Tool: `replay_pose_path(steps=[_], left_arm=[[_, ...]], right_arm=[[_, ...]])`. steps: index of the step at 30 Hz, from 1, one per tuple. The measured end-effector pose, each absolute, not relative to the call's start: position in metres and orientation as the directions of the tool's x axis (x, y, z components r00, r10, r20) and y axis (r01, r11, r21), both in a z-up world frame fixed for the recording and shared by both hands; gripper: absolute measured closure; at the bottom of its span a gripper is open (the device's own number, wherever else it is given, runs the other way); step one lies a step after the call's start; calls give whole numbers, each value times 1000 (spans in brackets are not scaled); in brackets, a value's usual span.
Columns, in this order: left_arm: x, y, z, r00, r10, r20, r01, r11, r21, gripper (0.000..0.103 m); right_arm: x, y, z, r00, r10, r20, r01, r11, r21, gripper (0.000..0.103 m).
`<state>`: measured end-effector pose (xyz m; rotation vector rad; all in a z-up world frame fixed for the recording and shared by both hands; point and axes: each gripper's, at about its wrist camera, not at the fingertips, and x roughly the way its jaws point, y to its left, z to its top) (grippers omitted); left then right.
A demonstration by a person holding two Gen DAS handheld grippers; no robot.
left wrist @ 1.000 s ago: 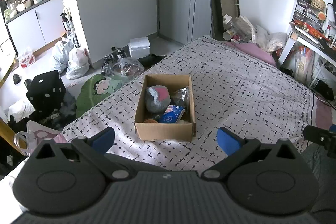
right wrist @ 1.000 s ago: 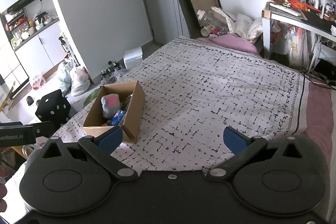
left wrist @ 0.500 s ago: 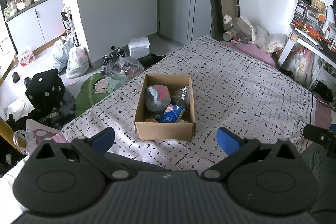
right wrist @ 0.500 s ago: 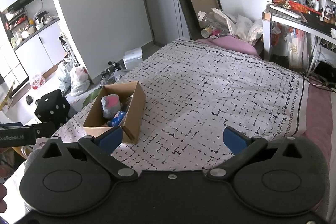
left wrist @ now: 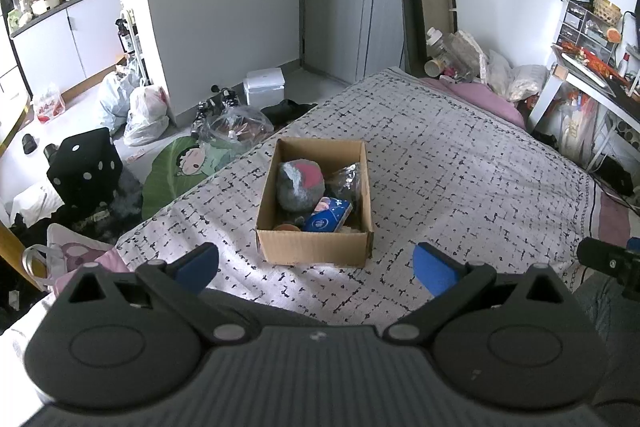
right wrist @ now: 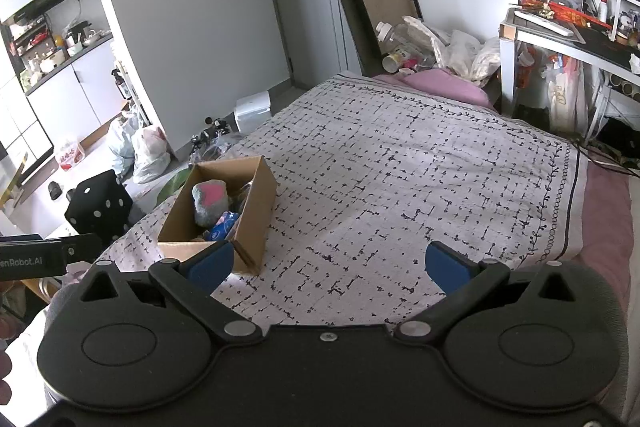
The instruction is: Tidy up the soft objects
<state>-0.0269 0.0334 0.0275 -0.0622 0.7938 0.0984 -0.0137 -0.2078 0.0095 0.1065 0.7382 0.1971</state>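
Bed [left wrist: 460, 163] with black-patterned white cover fills the scene; cardboard box [left wrist: 316, 251] sits on its near left part. Inside: grey-pink plush ball [left wrist: 300, 185] far left, crinkly dark bag [left wrist: 348, 179] far right, blue packet [left wrist: 326, 217] near. Left tool [left wrist: 316, 265] and right tool [right wrist: 328, 263] both spread wide, holding nothing, hovering near the bed's edge.

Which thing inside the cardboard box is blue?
The flat packet at the near end of the cardboard box. The round soft toy behind it is grey and pink, and the crinkly bag is dark.
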Motion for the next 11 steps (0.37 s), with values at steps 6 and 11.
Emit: replay_pose_path(steps=[6,11], left_arm=[[-27,31,27,700,62,-712,-109,994,-20,0],[-26,32,27,700,54,-712,-106,994,-29,0]], right_arm=[[-13,-207,7,719,216,-661,-140,976,166,0],[-12,-207,5,714,216,-666,-139,976,168,0]])
